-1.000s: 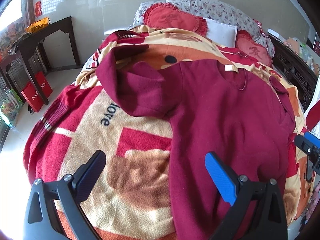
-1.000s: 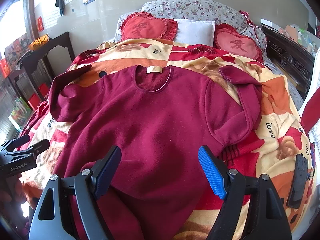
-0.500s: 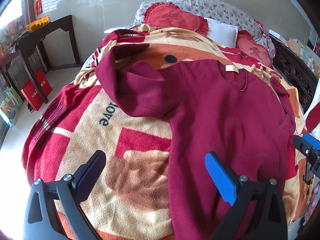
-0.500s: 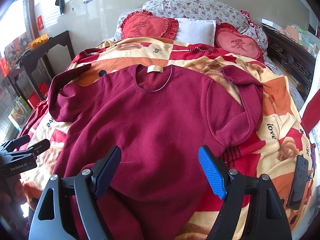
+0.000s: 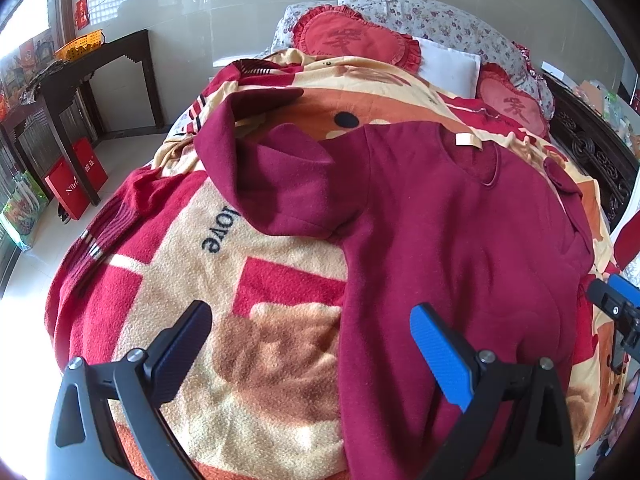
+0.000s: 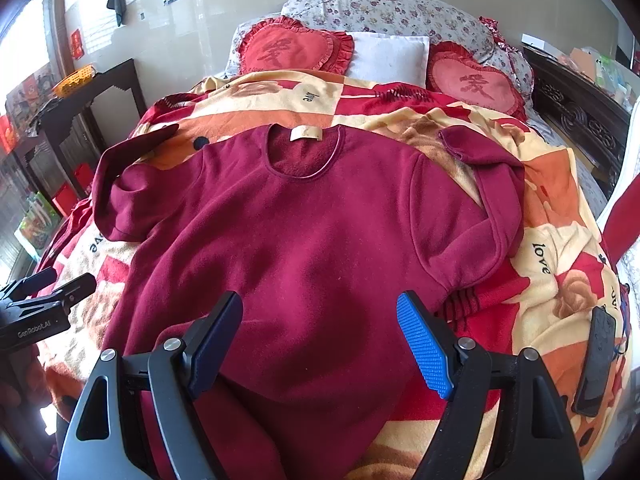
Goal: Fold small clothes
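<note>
The maroon top [image 6: 304,240] is laid flat, front up, on the patterned blanket [image 5: 224,280] of the bed, its neck label toward the pillows. The left gripper [image 5: 310,344] is held above the garment's left edge, jaws wide apart and empty, with bare blanket under one of them. The right gripper [image 6: 320,332] is poised over the lower body, jaws likewise apart, nothing held.

No fold appears to be made yet. A sleeve fold is judged the likely first step: the left sleeve [image 5: 276,184] and the right sleeve [image 6: 492,196] are both doubled back and rumpled, so each is best taken near its cuff, drawn straight, then laid across the chest. Only one layer of the thick fleece should be pinched, and the blanket's pile must not be caught with it.

A dark phone-like object [image 6: 598,360] is seen on the blanket near the right edge, well apart from the top. Two heart-shaped cushions [image 6: 292,50] and a white pillow [image 6: 388,58] are kept clear at the head. A dark side table [image 5: 76,76] stands beside the bed.
</note>
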`<state>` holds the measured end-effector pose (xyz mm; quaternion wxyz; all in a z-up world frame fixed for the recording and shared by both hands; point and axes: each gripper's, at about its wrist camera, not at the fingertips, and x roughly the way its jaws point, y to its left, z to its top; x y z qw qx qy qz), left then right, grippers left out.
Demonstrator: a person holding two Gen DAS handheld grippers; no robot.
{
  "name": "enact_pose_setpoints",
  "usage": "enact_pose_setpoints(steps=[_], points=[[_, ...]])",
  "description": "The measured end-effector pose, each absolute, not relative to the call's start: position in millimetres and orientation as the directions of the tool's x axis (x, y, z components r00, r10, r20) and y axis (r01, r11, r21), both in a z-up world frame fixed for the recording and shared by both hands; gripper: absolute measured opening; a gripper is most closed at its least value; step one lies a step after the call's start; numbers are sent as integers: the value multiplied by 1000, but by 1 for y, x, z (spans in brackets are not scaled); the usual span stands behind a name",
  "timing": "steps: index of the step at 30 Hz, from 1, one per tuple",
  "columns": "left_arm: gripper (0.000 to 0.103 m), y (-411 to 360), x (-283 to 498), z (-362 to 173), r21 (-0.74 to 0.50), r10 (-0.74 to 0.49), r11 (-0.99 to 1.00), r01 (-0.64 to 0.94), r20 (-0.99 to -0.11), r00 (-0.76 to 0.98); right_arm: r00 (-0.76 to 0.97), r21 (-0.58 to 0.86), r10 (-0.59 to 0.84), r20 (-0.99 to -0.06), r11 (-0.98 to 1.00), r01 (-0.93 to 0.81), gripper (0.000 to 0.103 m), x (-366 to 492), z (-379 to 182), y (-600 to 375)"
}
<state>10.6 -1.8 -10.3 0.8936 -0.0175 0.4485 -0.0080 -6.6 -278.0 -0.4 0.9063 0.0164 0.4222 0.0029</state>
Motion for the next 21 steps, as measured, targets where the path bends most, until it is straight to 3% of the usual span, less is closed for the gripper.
enact_pose_setpoints(steps=[21], points=[[101, -1, 12, -10, -48, -34, 999, -8, -800, 600, 676, -16, -64, -734, 997, 77, 62, -25, 52, -323]])
